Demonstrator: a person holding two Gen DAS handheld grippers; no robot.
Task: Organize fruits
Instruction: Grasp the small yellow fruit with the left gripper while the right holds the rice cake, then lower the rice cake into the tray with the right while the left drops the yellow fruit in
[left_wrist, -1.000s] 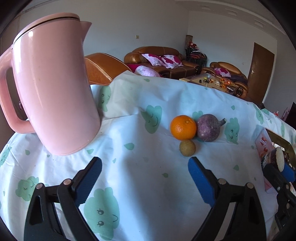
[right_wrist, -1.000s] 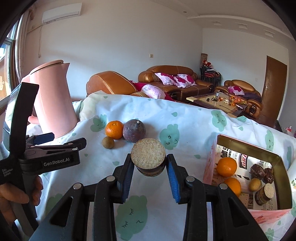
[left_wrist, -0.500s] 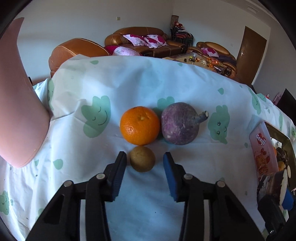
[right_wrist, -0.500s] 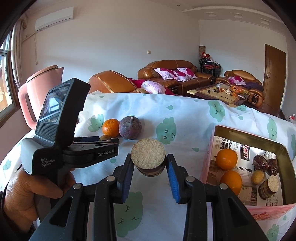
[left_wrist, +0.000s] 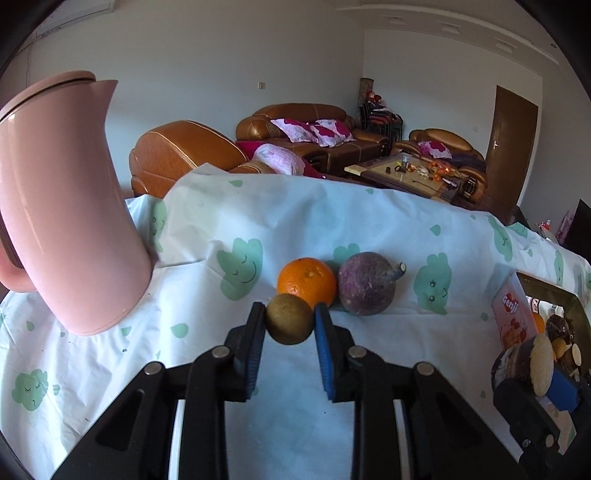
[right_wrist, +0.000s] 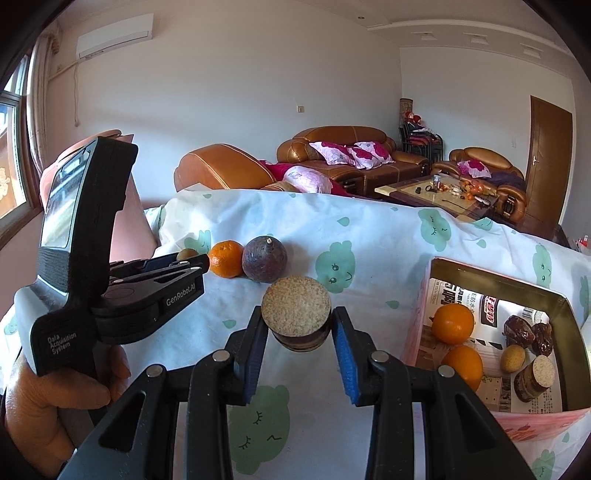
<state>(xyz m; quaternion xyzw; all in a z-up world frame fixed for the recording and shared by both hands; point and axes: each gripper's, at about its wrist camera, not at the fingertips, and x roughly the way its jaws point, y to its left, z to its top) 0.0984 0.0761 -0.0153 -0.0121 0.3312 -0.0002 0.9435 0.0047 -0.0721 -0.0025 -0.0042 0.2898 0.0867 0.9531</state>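
Observation:
My left gripper (left_wrist: 290, 312) is shut on a small brown round fruit (left_wrist: 290, 326), held just in front of an orange (left_wrist: 306, 282) and a purple fruit (left_wrist: 365, 283) on the cloth. The right wrist view shows the same gripper (right_wrist: 188, 258) with the brown fruit (right_wrist: 185, 254) at its tips, beside the orange (right_wrist: 226, 258) and the purple fruit (right_wrist: 264, 258). My right gripper (right_wrist: 298, 321) is shut on a cork-topped jar (right_wrist: 295, 310) above the cloth, left of an open box (right_wrist: 491, 275) holding two oranges, dates, a small yellow fruit and another jar.
A tall pink kettle (left_wrist: 62, 199) stands at the left on the white cloth with green cloud prints (left_wrist: 207, 369). A person's hand (right_wrist: 55, 391) grips the left tool. Behind the table are brown sofas (left_wrist: 295, 122) and a low table.
The left gripper swung from the kettle toward the fruit group, closed its jaws on the small brown fruit and drew back a little with it. The right gripper and its jar stayed still.

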